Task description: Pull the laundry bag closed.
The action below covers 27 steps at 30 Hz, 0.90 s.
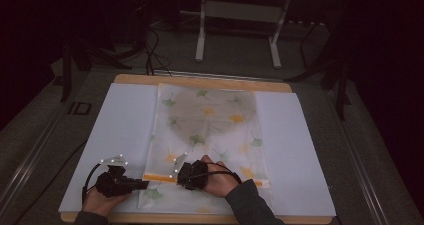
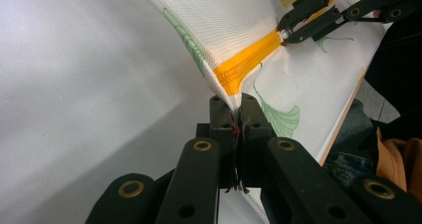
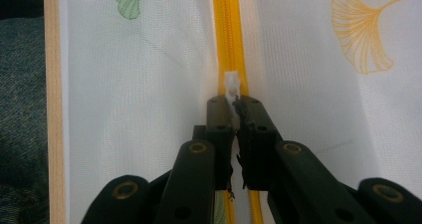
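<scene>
1. The mesh bag [image 1: 207, 130], white with printed leaves, lies flat on the white sheet [image 1: 120, 135] of the worktop [image 1: 200, 80], so the zipper is easy to reach.
2. The orange zipper [image 3: 228, 30] runs along its near end.
3. The left claw [image 2: 238, 115] is pinching the bag's corner, probably to keep the fabric tight.
4. The right claw [image 3: 234, 104] is pressed together on the white zipper pull [image 3: 232, 83], ready to slide it.
</scene>
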Each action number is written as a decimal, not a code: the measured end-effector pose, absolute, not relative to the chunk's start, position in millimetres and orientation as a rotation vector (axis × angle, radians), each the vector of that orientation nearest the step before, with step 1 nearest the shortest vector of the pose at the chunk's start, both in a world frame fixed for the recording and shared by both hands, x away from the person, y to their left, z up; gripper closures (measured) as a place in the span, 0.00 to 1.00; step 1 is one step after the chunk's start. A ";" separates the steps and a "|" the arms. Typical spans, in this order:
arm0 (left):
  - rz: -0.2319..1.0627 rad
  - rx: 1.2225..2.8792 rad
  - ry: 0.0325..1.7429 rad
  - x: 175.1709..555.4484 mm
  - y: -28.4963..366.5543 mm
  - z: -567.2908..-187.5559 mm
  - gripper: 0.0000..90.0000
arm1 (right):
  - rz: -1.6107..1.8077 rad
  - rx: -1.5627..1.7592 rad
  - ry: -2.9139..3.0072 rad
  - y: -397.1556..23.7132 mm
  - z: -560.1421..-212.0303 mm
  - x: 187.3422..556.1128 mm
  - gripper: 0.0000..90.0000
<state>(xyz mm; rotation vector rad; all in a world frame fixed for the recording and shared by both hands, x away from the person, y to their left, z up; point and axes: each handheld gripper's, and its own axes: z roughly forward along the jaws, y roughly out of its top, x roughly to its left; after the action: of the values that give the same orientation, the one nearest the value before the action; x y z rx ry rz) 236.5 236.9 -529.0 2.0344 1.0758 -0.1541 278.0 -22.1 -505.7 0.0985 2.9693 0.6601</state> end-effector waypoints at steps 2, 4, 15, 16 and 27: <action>-0.155 2.035 1.076 236.7 237.9 -529.0 0.98 | 0.651 0.099 2.967 -23.0 -505.9 278.4 0.94; -0.154 2.035 1.077 236.7 237.8 -529.2 0.98 | 0.655 0.103 2.971 -24.9 -506.0 279.1 0.94; -0.153 2.036 1.078 236.6 237.4 -529.3 0.98 | 0.658 0.121 2.969 -34.1 -505.1 279.2 0.94; -0.153 2.037 1.077 236.6 237.7 -529.2 0.98 | 0.654 0.122 2.968 -34.7 -505.3 279.2 0.94; -0.154 2.034 1.078 236.7 237.8 -529.5 0.98 | 0.657 0.148 2.970 -44.4 -505.3 280.9 0.94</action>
<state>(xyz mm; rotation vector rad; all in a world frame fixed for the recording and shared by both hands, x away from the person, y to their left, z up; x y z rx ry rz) 236.7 237.8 -529.5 2.0341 1.0779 -0.1537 280.9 -44.4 -505.3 0.1482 2.9698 0.6572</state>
